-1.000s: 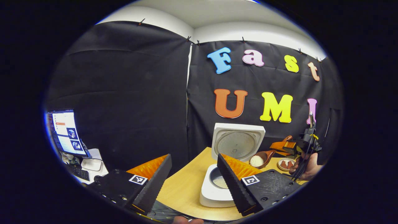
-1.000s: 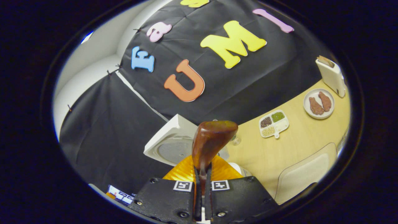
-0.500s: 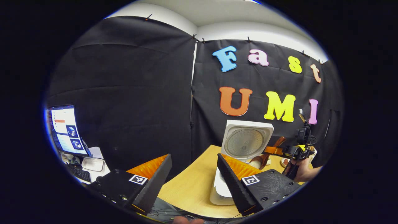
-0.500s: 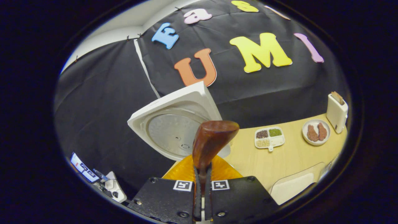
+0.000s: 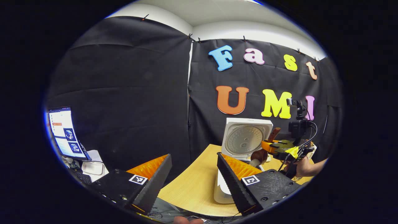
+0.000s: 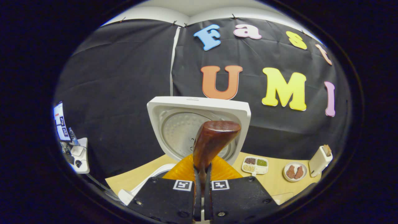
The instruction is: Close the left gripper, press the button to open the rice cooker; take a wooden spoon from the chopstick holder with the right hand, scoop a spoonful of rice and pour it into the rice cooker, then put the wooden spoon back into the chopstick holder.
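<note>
Right gripper (image 6: 201,174) clamps the wooden spoon (image 6: 213,141) by its handle, bowl tipped at 12 o'clock over the open rice cooker (image 6: 199,130), presumably to dump rice; left gripper (image 5: 194,174), fingers spread and empty, waits clear at 9 o'clock.

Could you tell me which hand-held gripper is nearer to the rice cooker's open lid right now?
The right. The right hand-held gripper holds the wooden spoon just in front of the lid; the left hand-held gripper sits open farther back, short of the cooker.
</note>
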Tool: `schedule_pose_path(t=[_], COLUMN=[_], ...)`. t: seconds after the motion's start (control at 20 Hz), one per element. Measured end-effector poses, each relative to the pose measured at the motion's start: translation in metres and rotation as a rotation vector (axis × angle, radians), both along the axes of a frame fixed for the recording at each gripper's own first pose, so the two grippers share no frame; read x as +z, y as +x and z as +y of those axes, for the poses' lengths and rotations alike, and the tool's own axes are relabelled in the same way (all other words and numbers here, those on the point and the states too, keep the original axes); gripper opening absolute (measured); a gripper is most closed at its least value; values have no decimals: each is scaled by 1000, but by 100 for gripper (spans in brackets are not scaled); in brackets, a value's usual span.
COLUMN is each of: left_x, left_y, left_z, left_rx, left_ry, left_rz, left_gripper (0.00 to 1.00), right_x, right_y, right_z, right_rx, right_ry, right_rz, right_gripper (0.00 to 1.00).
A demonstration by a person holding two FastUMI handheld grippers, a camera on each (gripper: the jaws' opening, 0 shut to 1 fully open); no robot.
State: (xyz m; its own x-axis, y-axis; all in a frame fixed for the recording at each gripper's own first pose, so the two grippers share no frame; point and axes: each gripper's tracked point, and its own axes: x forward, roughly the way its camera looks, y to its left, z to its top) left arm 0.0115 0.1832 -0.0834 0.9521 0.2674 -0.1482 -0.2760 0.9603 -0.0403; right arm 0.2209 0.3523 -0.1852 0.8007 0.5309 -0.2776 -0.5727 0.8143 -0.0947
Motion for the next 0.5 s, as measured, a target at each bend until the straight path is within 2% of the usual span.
schedule_pose_path(t=[0.2,0.5], left_x=[1,2], left_y=[-3,-7], left_z=[-1,-1], left_rx=[-15,-23], left_ry=[7,12], left_rz=[-9,-19], left_gripper=[95,94], right_x=[9,13], right_y=[-12,-18], right_z=[9,16], right_rx=[34,50], right_ry=[-99,-168], right_rz=[-119,-184], right_gripper=[9,9])
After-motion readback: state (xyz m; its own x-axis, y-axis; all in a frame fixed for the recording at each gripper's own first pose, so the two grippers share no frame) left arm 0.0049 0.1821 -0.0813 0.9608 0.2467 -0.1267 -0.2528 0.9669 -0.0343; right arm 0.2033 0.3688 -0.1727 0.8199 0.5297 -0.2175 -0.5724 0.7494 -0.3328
